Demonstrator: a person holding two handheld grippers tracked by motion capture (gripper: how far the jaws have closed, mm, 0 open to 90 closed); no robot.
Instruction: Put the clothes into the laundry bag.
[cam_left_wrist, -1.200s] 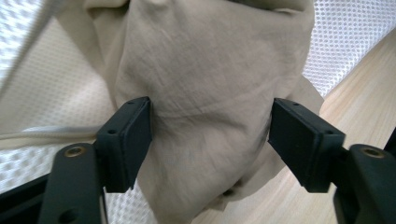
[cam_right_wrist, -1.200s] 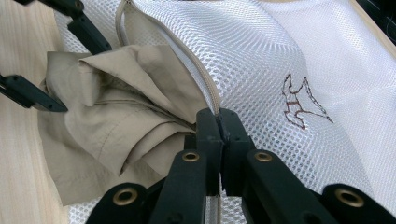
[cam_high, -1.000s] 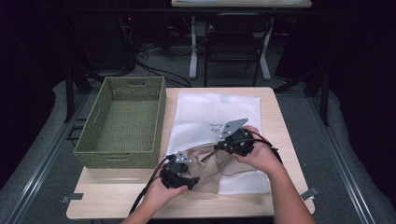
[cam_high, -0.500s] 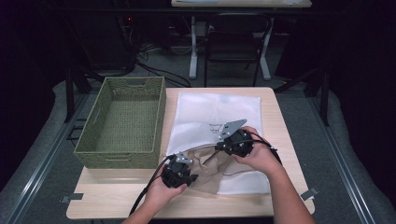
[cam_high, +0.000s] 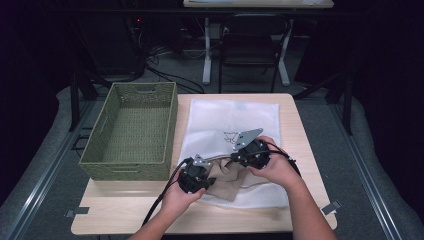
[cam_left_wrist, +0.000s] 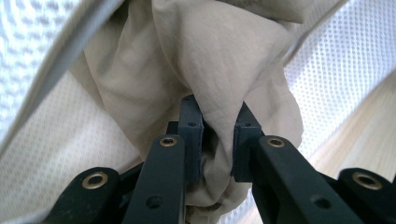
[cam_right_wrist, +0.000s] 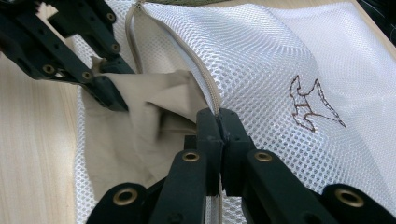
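Left gripper (cam_left_wrist: 217, 135): jaws just closing, pinch beige cloth (cam_left_wrist: 205, 60) at mouth of white mesh laundry bag (cam_right_wrist: 280, 65) on table (cam_high: 125, 210). Right gripper (cam_right_wrist: 218, 122): jaws clamped on bag's zipper edge. High view adds green wicker basket (cam_high: 131, 131) left of bag; right gripper view alone shows brown logo (cam_right_wrist: 310, 105).

Brightly lit from overhead on the table (cam_high: 125, 220), black surroundings from nine through three o'clock. Soft, slightly blurred high view; near jaws out of focus at six o'clock.

surface: wooden table (cam_high: 300, 130) | on it: green woven basket (cam_high: 131, 131), white mesh bag (cam_high: 220, 120)
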